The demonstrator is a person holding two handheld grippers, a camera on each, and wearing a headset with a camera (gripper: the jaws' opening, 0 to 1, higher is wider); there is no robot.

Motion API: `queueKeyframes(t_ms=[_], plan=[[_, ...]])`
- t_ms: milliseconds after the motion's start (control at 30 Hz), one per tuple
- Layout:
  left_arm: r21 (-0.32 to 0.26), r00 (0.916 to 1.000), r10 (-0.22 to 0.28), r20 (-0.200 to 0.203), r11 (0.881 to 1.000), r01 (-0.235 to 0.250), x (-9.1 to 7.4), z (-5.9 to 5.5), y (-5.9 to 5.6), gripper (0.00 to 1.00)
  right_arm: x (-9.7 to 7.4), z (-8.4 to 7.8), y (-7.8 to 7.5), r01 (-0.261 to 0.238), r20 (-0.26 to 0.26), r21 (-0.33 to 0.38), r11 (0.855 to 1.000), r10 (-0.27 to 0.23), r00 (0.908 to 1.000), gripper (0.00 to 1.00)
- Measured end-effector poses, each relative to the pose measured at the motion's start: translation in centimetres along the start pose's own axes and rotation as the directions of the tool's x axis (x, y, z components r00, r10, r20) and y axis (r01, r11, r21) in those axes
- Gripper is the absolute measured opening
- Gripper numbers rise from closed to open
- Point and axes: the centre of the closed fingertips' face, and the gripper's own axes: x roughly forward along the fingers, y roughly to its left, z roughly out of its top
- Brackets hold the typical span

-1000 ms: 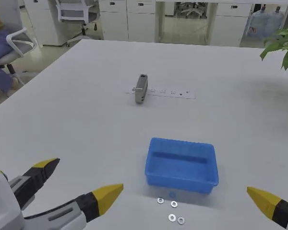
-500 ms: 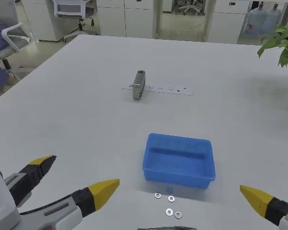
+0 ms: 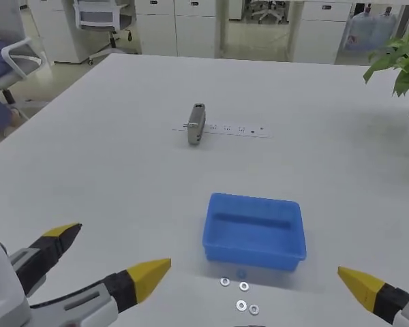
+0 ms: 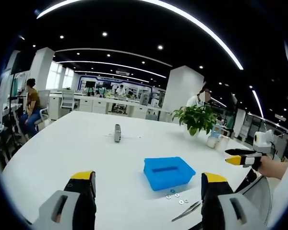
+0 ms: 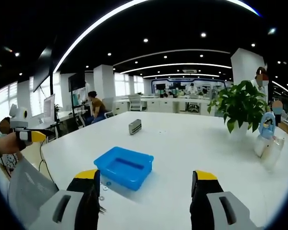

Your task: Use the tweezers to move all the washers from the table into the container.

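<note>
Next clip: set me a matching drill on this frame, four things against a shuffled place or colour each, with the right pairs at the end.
Things:
1. container
2. washers
3. grey block
4. plant

Descriptions:
A. green, at the right edge of the head view
B. blue, open-topped
C. small silver rings lying on the table, on the container's near side
D. at the left end of the white power strip

Pairs: 1-B; 2-C; 3-D; 4-A
</note>
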Motion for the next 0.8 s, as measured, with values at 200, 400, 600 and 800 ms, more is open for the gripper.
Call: queueKeyframes(t_ms=[200,400,600,800], plan=[[-0.002,0.9999,-0.007,-0.008,1.000,0.007,0.2,-0.1,0.0,0.93,0.1,0.1,0.2,-0.006,-0.005,-0.003,1.000,0.006,1.0000,0.76],[0.006,0.9991,-0.035,-0.025,0.999,0.035,0.6,-0.5,-0.6,0.90,-0.2,-0.3,0.0,-0.006,-0.013,0.005,1.000,0.007,0.9999,0.75],[0.011,0.9956,-0.071,-0.061,0.997,0.071,1.3,-1.5,-1.6,0.87,-0.3,-0.8,0.0,-0.017,-0.035,0.008,1.000,0.017,0.9992,0.73],[0.048,0.9805,-0.135,-0.143,0.989,0.143,1.9,-3.3,-2.8,0.75,0.2,-1.4,0.8,-0.064,-0.061,-0.012,0.998,0.064,0.9961,0.64]])
